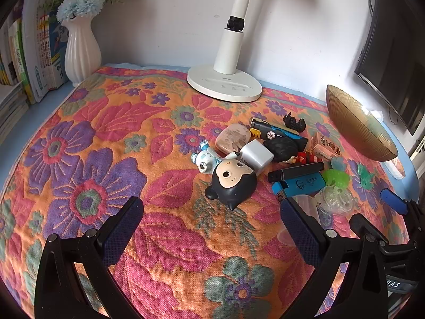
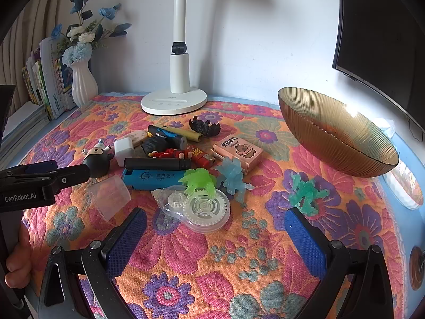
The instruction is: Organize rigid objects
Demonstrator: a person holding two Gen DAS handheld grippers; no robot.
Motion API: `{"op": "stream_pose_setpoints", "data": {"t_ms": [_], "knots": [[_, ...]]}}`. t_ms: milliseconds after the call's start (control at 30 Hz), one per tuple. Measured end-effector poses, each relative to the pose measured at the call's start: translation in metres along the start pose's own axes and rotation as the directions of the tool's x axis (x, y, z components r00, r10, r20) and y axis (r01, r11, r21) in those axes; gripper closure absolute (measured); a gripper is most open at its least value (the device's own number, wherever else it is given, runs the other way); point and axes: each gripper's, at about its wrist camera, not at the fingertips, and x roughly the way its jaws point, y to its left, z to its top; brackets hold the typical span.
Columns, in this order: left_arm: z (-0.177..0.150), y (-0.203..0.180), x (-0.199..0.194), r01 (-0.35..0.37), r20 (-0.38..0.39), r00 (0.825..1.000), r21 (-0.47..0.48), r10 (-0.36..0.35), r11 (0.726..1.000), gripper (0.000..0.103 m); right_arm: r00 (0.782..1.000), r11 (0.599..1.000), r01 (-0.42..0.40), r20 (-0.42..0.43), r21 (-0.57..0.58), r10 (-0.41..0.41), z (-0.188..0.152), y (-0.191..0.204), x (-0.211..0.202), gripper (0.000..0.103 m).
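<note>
- Left wrist view: the left gripper (image 1: 212, 212) hovers over the flowered cloth (image 1: 87, 138), its blue pads spread wide with nothing between them.
- Right wrist view: the right gripper (image 2: 215, 226) is likewise spread wide and holds nothing; it hangs just short of the pile.
- Nearest the right gripper lies a clear tape dispenser (image 2: 199, 210) with white gear wheels, flat on the cloth.
- A clear plastic cap (image 2: 109, 195) lies to its left, near the left gripper's fingers (image 2: 39, 167).
- A teal figure (image 2: 305, 192) stands apart to the right, close to the right gripper's right pad.
- Just behind the dispenser sit a bright green figure (image 2: 198, 182) and a pale blue figure (image 2: 233, 179), touching each other.
- A blue lighter (image 2: 151, 178) lies beside the green figure, with a black tube (image 2: 156, 164) along its far edge.
- A black round-headed doll (image 1: 231, 180) lies tipped on the cloth, just ahead of the left gripper.
- Behind it are a white charger cube (image 1: 256, 154), a small blue-and-white bear (image 1: 204, 159) and a pink case (image 1: 233, 138).
- A pink box (image 2: 237, 152) sits toward the right of the pile.
- A gold bowl (image 2: 337, 135) rests farther right, well apart from the pile, tilted.
- A white lamp (image 2: 174, 103) base stands at the back by the wall.
- A white vase (image 2: 83, 83) of flowers stands at the far left corner.
</note>
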Motion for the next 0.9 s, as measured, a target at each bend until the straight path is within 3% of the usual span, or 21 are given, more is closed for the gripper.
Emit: {"op": "stream_pose_setpoints", "data": {"t_ms": [533,633,700,767,833,867,900], "knots": [[0.002,0.002,-0.004,0.010,0.012,1.000,-0.014,-0.010,1.000,0.001,1.000,1.000,0.002,0.013,-0.008,-0.002,0.000,0.001,-0.002,0.000],[0.010,0.007,-0.003,0.057,-0.029,0.998,-0.039,-0.058,0.998,0.002,0.997,0.998,-0.055,0.049,-0.039,0.057,0.002,0.004,-0.014,0.002],[0.019,0.008,-0.006,0.091,-0.027,0.995,-0.053,-0.093,0.994,0.002,0.990,0.986,-0.134,0.040,-0.099,0.138,0.007,0.010,-0.023,0.006],[0.032,0.010,-0.002,0.138,-0.046,0.989,-0.095,-0.143,0.986,0.002,0.987,0.964,-0.152,0.023,-0.219,0.161,0.014,0.023,-0.026,0.010],[0.042,0.010,0.012,0.183,-0.099,0.975,-0.147,-0.199,0.972,0.011,0.987,0.918,-0.144,0.018,-0.370,0.162,0.019,0.037,-0.026,0.020],[0.046,0.009,0.020,0.193,-0.127,0.968,-0.164,-0.215,0.967,0.022,0.986,0.885,-0.147,0.006,-0.441,0.167,0.020,0.044,-0.022,0.022],[0.048,0.006,0.030,0.188,-0.162,0.963,-0.168,-0.215,0.968,0.027,0.985,0.852,-0.157,-0.016,-0.499,0.172,0.021,0.049,-0.017,0.029]]}}
